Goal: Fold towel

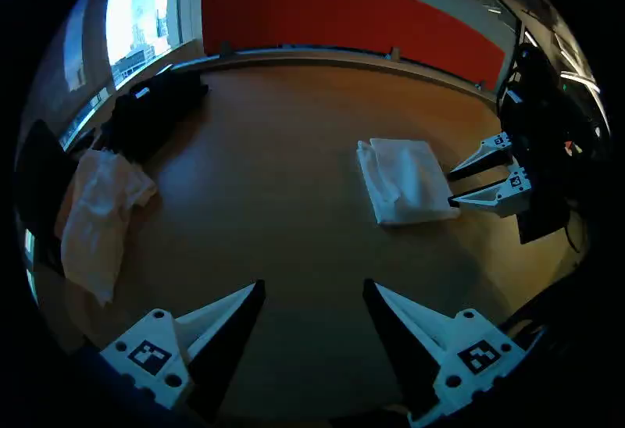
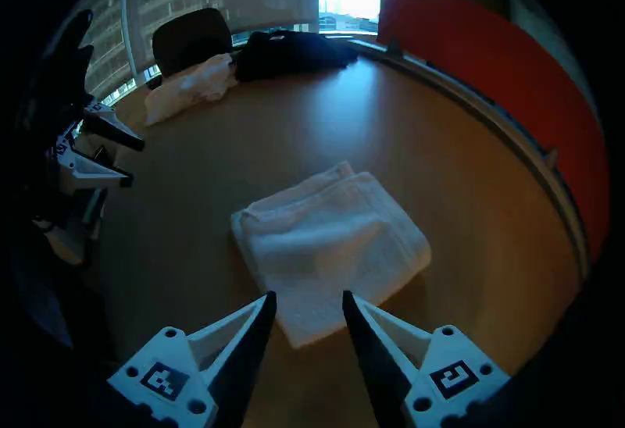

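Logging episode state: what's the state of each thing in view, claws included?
Towel, folded, lying flat on table.
Second white cloth, crumpled, draped at table edge.
Dark bundle, heaped at table's far side.
Left claw, open, empty.
Right claw, open, empty, tips at towel's near edge.

The folded white terry-cloth towel (image 2: 332, 252) looks soft and nubbly, with a matt, looped pile. Under the towel, the brown wood-look worktop (image 2: 234, 155) is smooth, with a low satin sheen that takes on a bluish gleam farther back. Beyond the towel, a crumpled pale cloth (image 2: 191, 84) looks thinner and limp, and a black fabric heap (image 2: 293, 53) is dull. To the towel's right, the red panel (image 2: 500, 69) is flat and matt. The right gripper (image 2: 307, 294) has fingers (image 2: 226, 334) of matt white moulded plastic with black inner faces.
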A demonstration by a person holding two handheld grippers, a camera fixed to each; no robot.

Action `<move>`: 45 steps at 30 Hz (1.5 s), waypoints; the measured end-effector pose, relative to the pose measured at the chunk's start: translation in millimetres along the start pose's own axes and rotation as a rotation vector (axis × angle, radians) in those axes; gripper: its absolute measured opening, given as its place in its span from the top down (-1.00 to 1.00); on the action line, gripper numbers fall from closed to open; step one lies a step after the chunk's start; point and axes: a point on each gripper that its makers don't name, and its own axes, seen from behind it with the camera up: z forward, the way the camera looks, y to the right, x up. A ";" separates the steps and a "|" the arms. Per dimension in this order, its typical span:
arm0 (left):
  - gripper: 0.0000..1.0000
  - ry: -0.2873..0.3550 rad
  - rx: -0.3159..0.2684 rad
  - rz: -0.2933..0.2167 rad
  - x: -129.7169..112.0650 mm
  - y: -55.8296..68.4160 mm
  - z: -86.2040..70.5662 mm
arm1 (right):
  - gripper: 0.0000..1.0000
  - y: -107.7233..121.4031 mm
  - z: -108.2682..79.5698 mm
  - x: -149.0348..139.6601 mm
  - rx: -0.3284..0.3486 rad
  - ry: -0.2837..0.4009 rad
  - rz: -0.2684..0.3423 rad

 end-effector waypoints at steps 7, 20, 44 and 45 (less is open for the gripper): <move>-0.86 0.002 0.001 0.002 1.1 0.0 -0.2 | -0.30 -0.1 -3.3 -17.0 -0.019 -0.019 0.027; -0.86 0.002 -0.001 0.003 0.1 1.8 0.5 | -0.28 -8.5 -4.7 -38.3 -0.022 -0.052 0.056; -0.86 0.003 -0.009 0.002 -3.4 4.4 0.5 | 0.85 -10.0 1.8 -48.4 -0.050 -0.059 0.125; -0.85 0.003 -0.009 0.002 -3.5 4.4 0.5 | 0.90 -10.0 2.0 -48.4 -0.049 -0.057 0.131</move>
